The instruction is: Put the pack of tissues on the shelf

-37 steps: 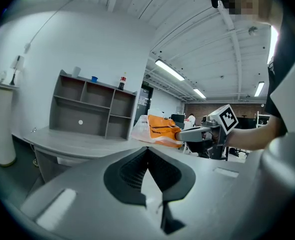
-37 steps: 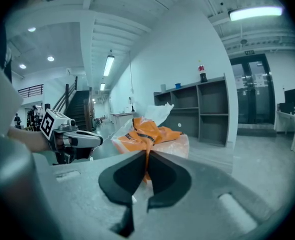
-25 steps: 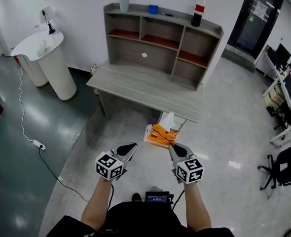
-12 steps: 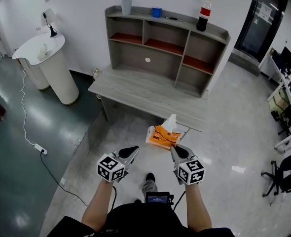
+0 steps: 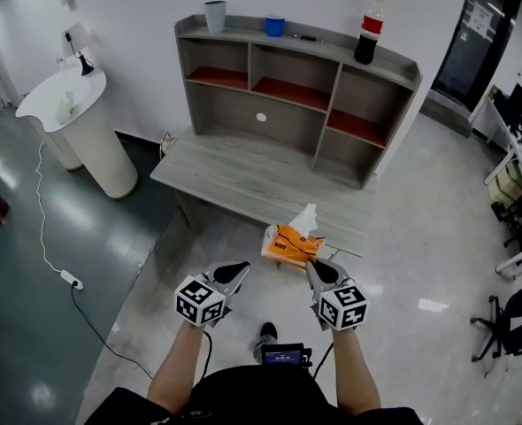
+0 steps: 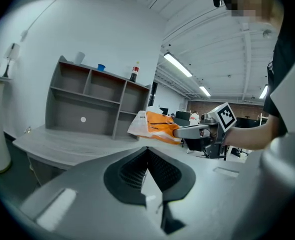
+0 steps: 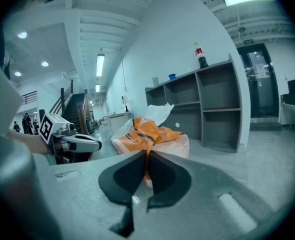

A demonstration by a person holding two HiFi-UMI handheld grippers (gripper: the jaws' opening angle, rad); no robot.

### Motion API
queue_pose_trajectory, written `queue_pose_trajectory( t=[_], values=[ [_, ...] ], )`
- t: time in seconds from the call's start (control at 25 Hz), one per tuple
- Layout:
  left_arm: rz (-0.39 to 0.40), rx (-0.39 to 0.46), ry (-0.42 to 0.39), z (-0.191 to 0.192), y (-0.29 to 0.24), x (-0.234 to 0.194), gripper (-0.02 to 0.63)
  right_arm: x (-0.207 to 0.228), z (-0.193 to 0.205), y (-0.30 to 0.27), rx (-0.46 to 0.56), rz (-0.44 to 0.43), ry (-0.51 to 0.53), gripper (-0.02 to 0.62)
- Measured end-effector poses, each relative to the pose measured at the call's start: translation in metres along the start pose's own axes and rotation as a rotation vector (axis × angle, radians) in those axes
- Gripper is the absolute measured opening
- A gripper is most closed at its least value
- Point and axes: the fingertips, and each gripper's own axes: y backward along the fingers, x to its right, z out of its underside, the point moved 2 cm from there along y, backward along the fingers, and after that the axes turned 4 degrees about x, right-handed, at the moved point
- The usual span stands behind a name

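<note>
The right gripper's (image 5: 311, 262) jaws are pinched shut on the orange wrapper of the pack of tissues (image 5: 292, 242), which it holds in the air near the front edge of the grey wooden desk (image 5: 243, 171), while the left gripper's (image 5: 241, 266) jaws are closed on nothing alongside. This looks like the carry: the next move calls for lifting the pack over the desk into an open compartment of the shelf (image 5: 296, 96), whose top bears a cola bottle (image 5: 370, 30). The floor is glossy grey, and a white pedestal (image 5: 75, 122) stands at left.
</note>
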Motion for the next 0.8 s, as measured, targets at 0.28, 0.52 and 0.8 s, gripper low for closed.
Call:
queue_pose_trajectory(
  t=[0.28,0.52,0.8],
  values=[
    [-0.02,-0.003,-0.001,-0.019,-0.041,-0.031,0.003,0.041,-0.018,-0.037,-0.002,-0.017,-0.003,0.006],
    [-0.036,0.01,-0.011,-0.04,-0.083,-0.055,0.003,0.079,-0.038,-0.066,0.006,-0.033,0.003,0.006],
    [-0.049,0.015,-0.01,-0.053,-0.121,-0.071,0.003,0.113,-0.054,-0.093,0.011,-0.058,0.013,0.006]
  ],
)
